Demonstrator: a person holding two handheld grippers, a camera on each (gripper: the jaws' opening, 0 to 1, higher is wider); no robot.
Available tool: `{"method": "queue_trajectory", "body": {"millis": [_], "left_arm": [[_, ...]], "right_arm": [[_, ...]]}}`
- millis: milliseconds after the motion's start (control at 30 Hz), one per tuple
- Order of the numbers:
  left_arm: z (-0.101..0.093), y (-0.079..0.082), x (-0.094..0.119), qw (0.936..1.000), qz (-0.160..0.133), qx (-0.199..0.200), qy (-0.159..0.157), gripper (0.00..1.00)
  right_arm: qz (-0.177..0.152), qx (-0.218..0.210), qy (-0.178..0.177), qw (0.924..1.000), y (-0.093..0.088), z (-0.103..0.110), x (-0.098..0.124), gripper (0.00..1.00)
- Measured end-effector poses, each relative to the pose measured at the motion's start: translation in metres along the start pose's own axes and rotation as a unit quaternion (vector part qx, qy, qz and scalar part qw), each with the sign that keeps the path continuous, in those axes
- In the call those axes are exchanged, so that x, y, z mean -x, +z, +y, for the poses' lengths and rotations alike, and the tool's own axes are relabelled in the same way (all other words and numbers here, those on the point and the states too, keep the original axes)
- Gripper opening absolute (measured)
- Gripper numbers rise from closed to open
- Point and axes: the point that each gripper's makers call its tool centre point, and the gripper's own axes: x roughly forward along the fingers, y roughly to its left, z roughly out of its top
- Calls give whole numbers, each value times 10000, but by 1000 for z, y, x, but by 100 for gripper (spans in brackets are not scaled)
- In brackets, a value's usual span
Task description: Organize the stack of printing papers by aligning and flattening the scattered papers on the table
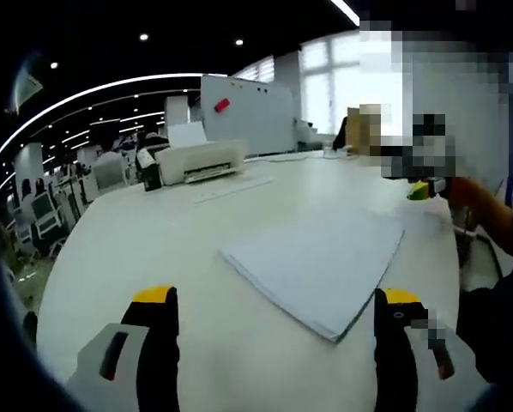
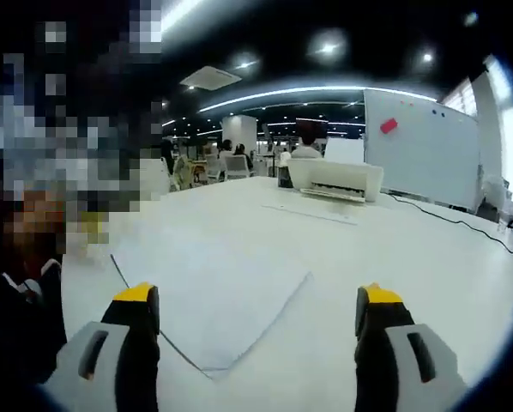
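Big open-plan office with a dark ceiling, dotted with round spotlights and long curved light strips (image 2: 325, 88). A wide white table (image 1: 136, 240) takes up the foreground, with a white printer (image 1: 201, 160) sitting toward its far end. Behind that stands a whiteboard (image 2: 419, 142) with a small red thing stuck on it. Bright windows (image 1: 334, 81) to one side, office chairs (image 1: 33, 215) further back.

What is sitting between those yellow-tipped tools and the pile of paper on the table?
Nothing visible. In the left gripper view, bare white table separates the open left tool from the paper stack. In the right gripper view, the stack's corner lies between the open right tool jaws. The printer sits far behind.
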Motion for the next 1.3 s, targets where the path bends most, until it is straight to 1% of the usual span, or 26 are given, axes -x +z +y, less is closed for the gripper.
{"method": "queue_trajectory", "body": {"millis": [133, 300, 433, 567, 667, 733, 800, 967, 1067, 1100, 1167, 1300], "left_arm": [[-3, 0, 15, 9999, 23, -96, 103, 97], [-9, -1, 33, 9998, 12, -92, 148, 97], [-13, -5, 44, 9997, 75, -120, 207, 97], [-18, -5, 54, 9998, 32, 21, 205, 97], [-23, -3, 59, 9998, -29, 107, 181, 97], [-27, -2, 61, 9998, -51, 86, 196, 97], [-28, -3, 64, 9997, -21, 23, 236, 97], [-34, -3, 70, 9997, 24, 7, 224, 97], [-34, -3, 70, 9997, 23, -15, 235, 97], [-35, -1, 73, 9996, 16, -43, 269, 97], [-35, 0, 74, 9996, -11, -28, 277, 97], [-34, -2, 75, 9995, 5, -48, 323, 97]], "right_arm": [[-85, -178, 111, 9997, 4, 8, 12, 90], [-89, -77, 54, 9999, 5, 12, 26, 90], [-51, -46, 30, 10000, 3, 16, 38, 90], [-5, -35, 9, 10000, -1, 20, 49, 90], [-14, -58, -32, 10000, -3, 20, 57, 90], [-44, -84, -65, 9999, -3, 20, 61, 90], [-68, -96, -86, 9999, -3, 20, 65, 90], [-94, -70, -119, 9999, -1, 21, 74, 90], [-94, -64, -126, 9999, -1, 21, 75, 90], [-132, -66, -162, 9998, 0, 21, 80, 90], [-181, -88, -188, 9996, 2, 19, 83, 90], [-208, -106, -238, 9994, 3, 18, 86, 90]]}}
